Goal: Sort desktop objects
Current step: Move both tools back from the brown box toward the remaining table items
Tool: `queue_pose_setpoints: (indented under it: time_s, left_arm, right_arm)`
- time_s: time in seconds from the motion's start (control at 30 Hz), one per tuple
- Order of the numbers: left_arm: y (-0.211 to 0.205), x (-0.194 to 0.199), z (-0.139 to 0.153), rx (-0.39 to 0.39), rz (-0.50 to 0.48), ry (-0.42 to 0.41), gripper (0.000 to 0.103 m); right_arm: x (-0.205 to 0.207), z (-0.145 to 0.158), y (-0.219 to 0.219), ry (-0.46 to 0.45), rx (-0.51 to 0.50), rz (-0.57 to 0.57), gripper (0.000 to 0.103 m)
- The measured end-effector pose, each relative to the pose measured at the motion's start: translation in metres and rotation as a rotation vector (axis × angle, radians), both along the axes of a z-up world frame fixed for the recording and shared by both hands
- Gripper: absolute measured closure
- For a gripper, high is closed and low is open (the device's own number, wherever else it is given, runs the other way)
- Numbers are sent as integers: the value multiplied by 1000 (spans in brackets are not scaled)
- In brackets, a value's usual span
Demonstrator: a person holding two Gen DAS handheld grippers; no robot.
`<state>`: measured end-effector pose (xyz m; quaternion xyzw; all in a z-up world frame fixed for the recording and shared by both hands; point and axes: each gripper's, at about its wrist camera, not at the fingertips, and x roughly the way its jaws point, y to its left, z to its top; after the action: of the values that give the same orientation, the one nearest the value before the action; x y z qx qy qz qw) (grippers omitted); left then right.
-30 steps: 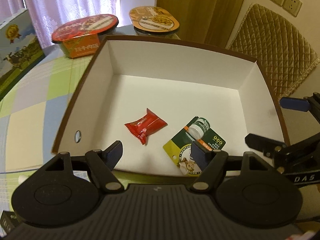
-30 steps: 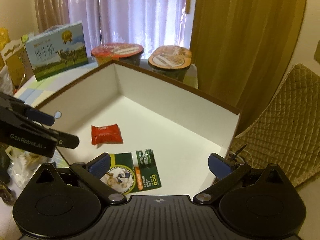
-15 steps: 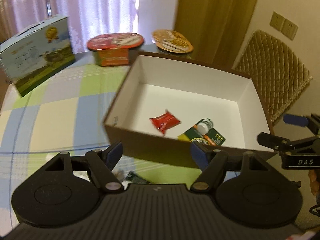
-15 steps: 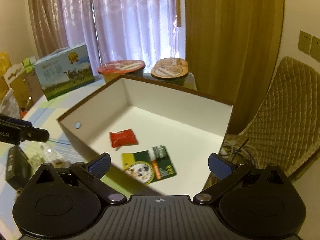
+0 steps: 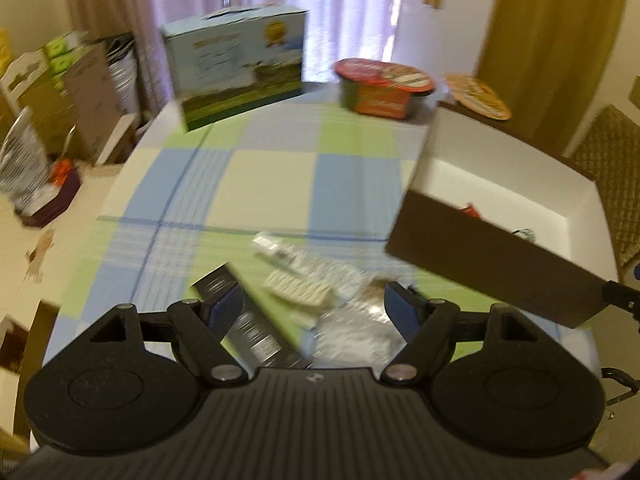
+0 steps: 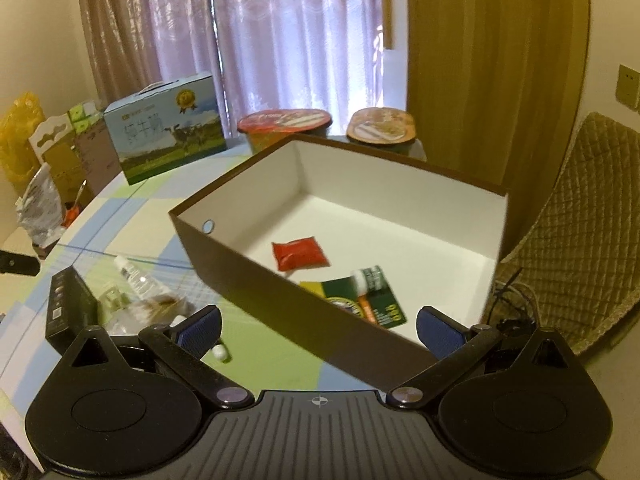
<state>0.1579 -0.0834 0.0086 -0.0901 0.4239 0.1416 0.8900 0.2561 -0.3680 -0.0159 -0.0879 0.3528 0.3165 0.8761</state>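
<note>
The left gripper (image 5: 314, 306) is opening, holding nothing, above the small packets (image 5: 298, 289) on the table (image 5: 260, 184) beside the box (image 6: 280, 284). They look light and crinkly; pinch one across its middle. The right gripper (image 6: 318, 326) is open and empty.

One brown white-lined cardboard box (image 6: 256, 276), two round foil-lidded noodle bowls (image 6: 285, 120), one blue-green milk carton (image 6: 168, 132), one red snack packet (image 6: 300, 254), one slim black box (image 6: 70, 312)

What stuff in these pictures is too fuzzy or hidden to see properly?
- Left wrist view: the small packets are motion-blurred, contents unreadable.
- Left wrist view: the box wall hides most of the red packet.
- Right wrist view: the black box label is too small.
</note>
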Motion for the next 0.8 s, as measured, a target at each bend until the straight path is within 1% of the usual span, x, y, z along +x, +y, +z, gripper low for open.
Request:
queue_pose_setpoints:
  time_s: [0.13,0.37,0.63,0.8]
  left_arm:
    - [15,-16,-5,-17,36,25,29]
    - [28,-41,-18,-46,67,73,29]
    - [35,-57,-35,-77,80,125,29]
    - [44,-69,-44,-92,113,151,29]
  right_arm:
    - [-8,-4,15,8,-5,35,2]
    - [-25,-15,39,24,-14,118,2]
    - [-46,-38,73,78,-43,247,2]
    - [-60,-54,99,108,-51,340,2]
